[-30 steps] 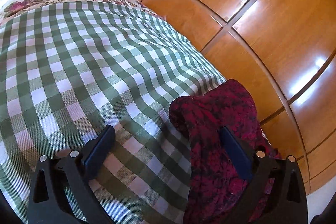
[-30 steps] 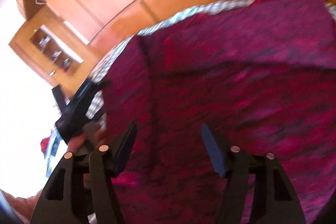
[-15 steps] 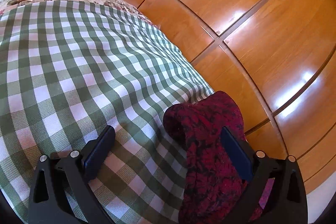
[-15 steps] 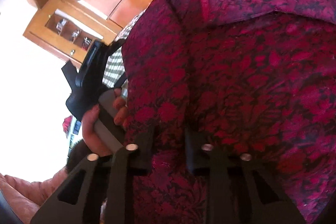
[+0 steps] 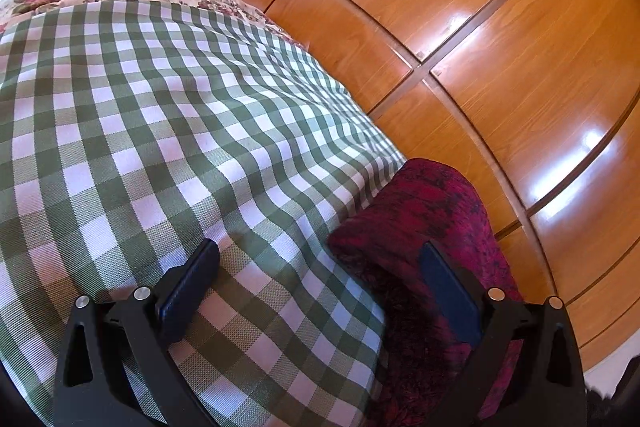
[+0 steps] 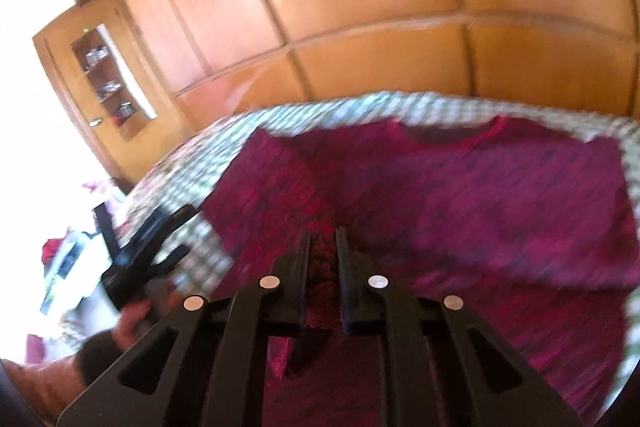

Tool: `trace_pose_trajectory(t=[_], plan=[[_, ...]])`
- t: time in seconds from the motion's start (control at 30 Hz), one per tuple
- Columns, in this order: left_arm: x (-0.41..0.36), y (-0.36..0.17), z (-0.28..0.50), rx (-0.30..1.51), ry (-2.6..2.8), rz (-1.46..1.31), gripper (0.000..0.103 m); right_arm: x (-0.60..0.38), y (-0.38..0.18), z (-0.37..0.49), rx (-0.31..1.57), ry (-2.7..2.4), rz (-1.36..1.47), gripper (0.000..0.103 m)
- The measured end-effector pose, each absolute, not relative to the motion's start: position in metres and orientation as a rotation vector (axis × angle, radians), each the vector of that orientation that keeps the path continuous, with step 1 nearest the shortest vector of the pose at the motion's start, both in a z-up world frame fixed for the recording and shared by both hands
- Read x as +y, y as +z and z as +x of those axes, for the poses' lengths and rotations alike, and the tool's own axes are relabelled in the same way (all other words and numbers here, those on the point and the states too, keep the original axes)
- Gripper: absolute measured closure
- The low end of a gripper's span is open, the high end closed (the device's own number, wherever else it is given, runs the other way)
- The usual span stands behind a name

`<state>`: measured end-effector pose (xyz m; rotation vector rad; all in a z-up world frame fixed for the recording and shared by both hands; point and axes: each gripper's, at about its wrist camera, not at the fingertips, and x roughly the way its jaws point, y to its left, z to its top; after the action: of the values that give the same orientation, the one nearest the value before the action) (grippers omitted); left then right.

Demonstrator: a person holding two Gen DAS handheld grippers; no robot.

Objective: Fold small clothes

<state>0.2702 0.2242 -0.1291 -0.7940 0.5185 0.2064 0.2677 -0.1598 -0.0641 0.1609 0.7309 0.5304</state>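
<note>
While the right gripper (image 6: 322,247) pinches a ridge of the red top (image 6: 460,211) between nearly closed fingers, the garment spreads forward of it across the checked bedspread (image 6: 188,167), neckline towards the far edge by the wooden wardrobe (image 6: 360,27). Its long axis looks to run from the gripper out to that collar, so the pinched fabric seems to sit near the hem side, roughly at mid-width; motion blur keeps the exact edge uncertain.

Over at the garment's left side, the left gripper (image 5: 320,287) has its fingers spread wide and holds nothing. A rolled or bunched edge of the top lies against the inner face of its right finger (image 5: 448,291), while the left finger sits over bare bedspread. That cloth reaches up towards the bed's far edge, beside the wardrobe panels.

Since only the right gripper has cloth, any fold probably turns on carrying that pinch forward towards the collar. For the left gripper, the nearest fabric lies to its right, so it would need to shift that way before closing.
</note>
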Motion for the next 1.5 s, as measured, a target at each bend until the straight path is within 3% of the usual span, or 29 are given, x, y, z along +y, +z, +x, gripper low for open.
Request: trace_pose_trajectory(t=[0.13,0.2,0.33,0.37,0.4,0.47,0.5,0.67,0.73,0.8,1.07,1.17,1.27,1.5], plan=[[0.22,-0.13,0.278,0.564,0.232,-0.755,0.004,-0.193,-0.084,0.303,0.732,0.376,0.15,0.094],[0.217,-0.13,0.282,0.583,0.244,-0.734,0.004,-0.207,-0.101,0.318,0.759,0.321,0.185,0.103],[0.208,-0.131,0.294,0.645,0.282,-0.661,0.004,-0.241,-0.141,0.331,0.823,0.311,0.381,0.096],[0.207,-0.131,0.295,0.649,0.285,-0.657,0.004,-0.25,-0.142,0.327,0.809,0.33,0.458,0.087],[0.208,-0.131,0.296,0.648,0.284,-0.659,0.004,-0.26,-0.141,0.321,0.788,0.343,0.526,0.063],[0.207,-0.132,0.297,0.643,0.281,-0.665,0.004,-0.275,-0.137,0.304,0.726,0.367,0.65,0.037],[0.207,-0.132,0.298,0.644,0.282,-0.663,0.004,-0.278,-0.136,0.297,0.715,0.393,0.681,0.037],[0.208,-0.132,0.297,0.645,0.282,-0.663,0.004,-0.262,-0.144,0.28,0.83,0.503,0.668,0.04],[0.208,-0.132,0.297,0.645,0.282,-0.662,0.004,-0.247,-0.15,0.277,0.867,0.517,0.629,0.055],[0.208,-0.132,0.297,0.645,0.281,-0.663,0.004,-0.233,-0.148,0.278,0.887,0.511,0.539,0.092],[0.207,-0.13,0.295,0.635,0.28,-0.664,0.004,-0.243,-0.092,0.308,0.637,0.322,0.3,0.093],[0.207,-0.13,0.294,0.636,0.28,-0.663,0.004,-0.252,-0.111,0.337,0.672,0.267,0.23,0.093],[0.206,-0.129,0.295,0.642,0.282,-0.656,0.004,-0.277,-0.141,0.355,0.753,0.296,0.342,0.089],[0.169,-0.103,0.315,0.707,0.159,-0.452,0.004,-0.282,-0.144,0.361,0.734,0.304,0.377,0.087]])
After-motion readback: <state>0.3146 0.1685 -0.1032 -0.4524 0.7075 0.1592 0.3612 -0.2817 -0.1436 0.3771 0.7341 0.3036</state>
